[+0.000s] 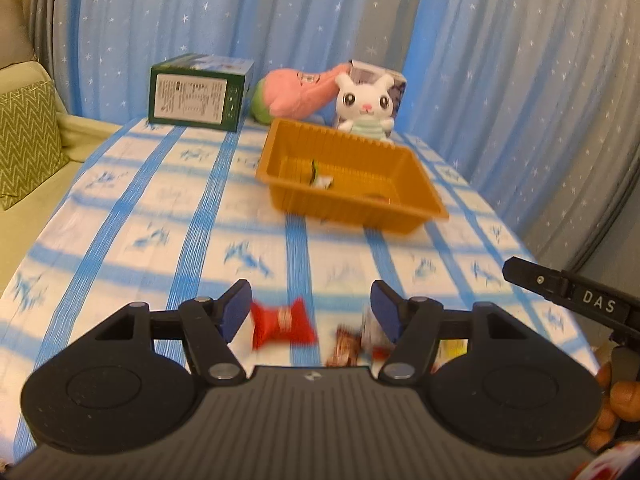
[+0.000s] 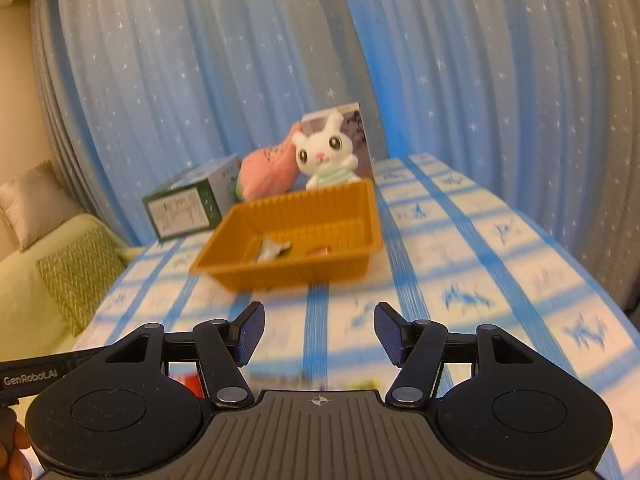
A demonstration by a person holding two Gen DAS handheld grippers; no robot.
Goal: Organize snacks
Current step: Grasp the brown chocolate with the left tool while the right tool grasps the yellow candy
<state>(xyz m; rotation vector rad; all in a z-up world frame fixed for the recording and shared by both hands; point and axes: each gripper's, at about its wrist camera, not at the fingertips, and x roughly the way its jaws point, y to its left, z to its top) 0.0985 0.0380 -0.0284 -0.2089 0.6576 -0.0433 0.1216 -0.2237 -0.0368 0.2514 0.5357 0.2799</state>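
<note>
Two grippers hang over a table (image 1: 120,216) with a blue-striped cloth, both spread wide and holding nothing. In the left wrist view the left gripper (image 1: 311,308) has its blue pads apart; a red snack (image 1: 282,323) lies on the cloth between them, closer to the left pad, though blur hides whether it touches. At about 4 o'clock from the red snack sit a brown snack (image 1: 346,346) and a few more wrappers, too smeared to name, partly behind the right finger (image 1: 386,314).

An orange tray (image 1: 280,160) lies at 12 o'clock, well apart from the grippers, with a pale wrapper (image 1: 322,180) on its floor. Behind the tray stand a white bunny (image 1: 366,106), a pink plush (image 1: 298,92) and a green box (image 1: 200,92).

From the right wrist view the right gripper (image 2: 319,334) hovers above bare cloth, the tray (image 2: 224,248) at 11 o'clock. Two wrappers lie in the tray: a silvery one (image 2: 272,250) and a reddish one (image 2: 320,250).
</note>
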